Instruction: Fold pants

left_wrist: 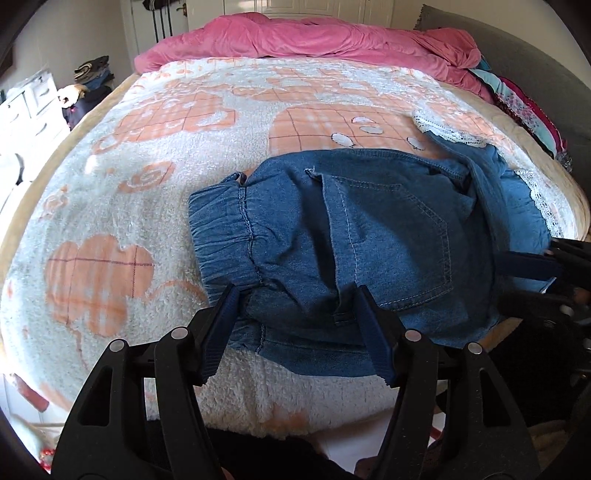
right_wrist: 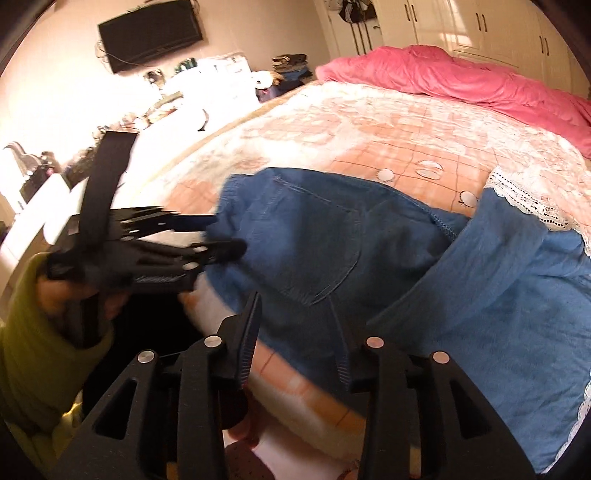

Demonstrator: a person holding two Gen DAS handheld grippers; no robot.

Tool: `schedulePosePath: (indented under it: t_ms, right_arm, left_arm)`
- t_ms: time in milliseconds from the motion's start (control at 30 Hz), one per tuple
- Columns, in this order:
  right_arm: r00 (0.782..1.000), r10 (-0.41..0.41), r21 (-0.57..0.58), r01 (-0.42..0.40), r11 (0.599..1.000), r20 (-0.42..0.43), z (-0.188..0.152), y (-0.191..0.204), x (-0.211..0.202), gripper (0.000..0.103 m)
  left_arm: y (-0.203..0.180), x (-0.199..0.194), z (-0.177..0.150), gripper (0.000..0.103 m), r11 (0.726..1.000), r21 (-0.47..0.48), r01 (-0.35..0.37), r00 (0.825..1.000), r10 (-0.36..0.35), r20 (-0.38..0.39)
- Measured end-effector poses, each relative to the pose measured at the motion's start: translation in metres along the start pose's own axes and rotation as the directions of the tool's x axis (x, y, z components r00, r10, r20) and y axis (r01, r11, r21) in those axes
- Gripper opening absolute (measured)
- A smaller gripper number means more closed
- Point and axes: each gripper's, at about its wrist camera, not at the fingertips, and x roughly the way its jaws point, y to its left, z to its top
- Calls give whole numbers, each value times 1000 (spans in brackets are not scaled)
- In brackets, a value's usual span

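Observation:
Blue denim pants (left_wrist: 369, 236) with an elastic waistband (left_wrist: 225, 236) and white lace hems (left_wrist: 454, 134) lie partly folded on the bed's near side. My left gripper (left_wrist: 297, 291) is open, its fingers straddling the near waistband edge. In the right wrist view the pants (right_wrist: 332, 236) lie ahead, one leg (right_wrist: 498, 295) folded over at right. My right gripper (right_wrist: 293, 306) is open at the pants' near edge. The left gripper (right_wrist: 221, 236) shows there at the left, at the waistband, held by a hand in a green sleeve.
The bed carries a white and orange fleece blanket (left_wrist: 166, 147). A pink duvet (left_wrist: 314, 40) is bunched at the far end. Folded clothes (left_wrist: 524, 107) line the right side. A dresser with clutter (right_wrist: 110, 147) and a wall TV (right_wrist: 151, 33) stand left.

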Motion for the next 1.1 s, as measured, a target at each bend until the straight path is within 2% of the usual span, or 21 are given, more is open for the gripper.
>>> schedulePosePath:
  t_ms: [133, 333, 400, 433, 500, 567, 700, 800, 900, 933, 967, 1100]
  right_arm:
    - [990, -42, 53, 49, 997, -134, -12, -10, 40, 35]
    - [997, 10, 108, -1, 994, -78, -15, -22, 17, 35]
    - [1000, -2, 113, 5, 994, -28, -15, -27, -6, 36]
    - [1000, -19, 118, 20, 993, -12, -13, -31, -17, 40]
    - [999, -42, 139, 39, 990, 21, -12, -40, -33, 44]
    - [996, -75, 158, 67, 985, 47, -11, -49, -47, 44]
    - [989, -122, 201, 103, 974, 82, -17, -64, -68, 50]
    - [983, -154, 220, 130, 967, 96, -18, -76, -77, 52]
    - [977, -187, 241, 158, 958, 101, -15, -83, -78, 54]
    - [973, -205, 249, 174, 953, 103, -16, -88, -81, 61]
    - [971, -216, 255, 185, 949, 102, -14, -90, -80, 63]
    - [961, -258, 274, 223, 935, 100, -11, -103, -84, 65]
  left_arm:
    - [0, 1, 0, 57, 1000, 7, -2, 1000, 2, 1]
    - [-5, -2, 0, 60, 999, 28, -32, 999, 32, 19]
    - [-5, -10, 0, 61, 999, 24, -33, 999, 32, 42]
    - [-5, -16, 0, 61, 1000, 13, -25, 998, 24, 57]
    - [-5, -27, 0, 62, 1000, -16, 12, 997, -11, 78]
    - [-6, -38, 1, 64, 999, -29, 44, 994, -40, 101]
    - [-21, -55, 8, 72, 999, 3, 54, 988, -54, 143]
    - [-34, -61, 14, 74, 994, 24, 107, 981, -110, 158]
    - [-54, -54, 21, 75, 985, 57, 165, 976, -172, 137]
    - [-59, -52, 21, 75, 982, 67, 176, 975, -183, 128]
    - [-65, -48, 23, 75, 978, 76, 193, 973, -201, 117]
    - [-87, -27, 29, 75, 959, 102, 266, 960, -273, 64]
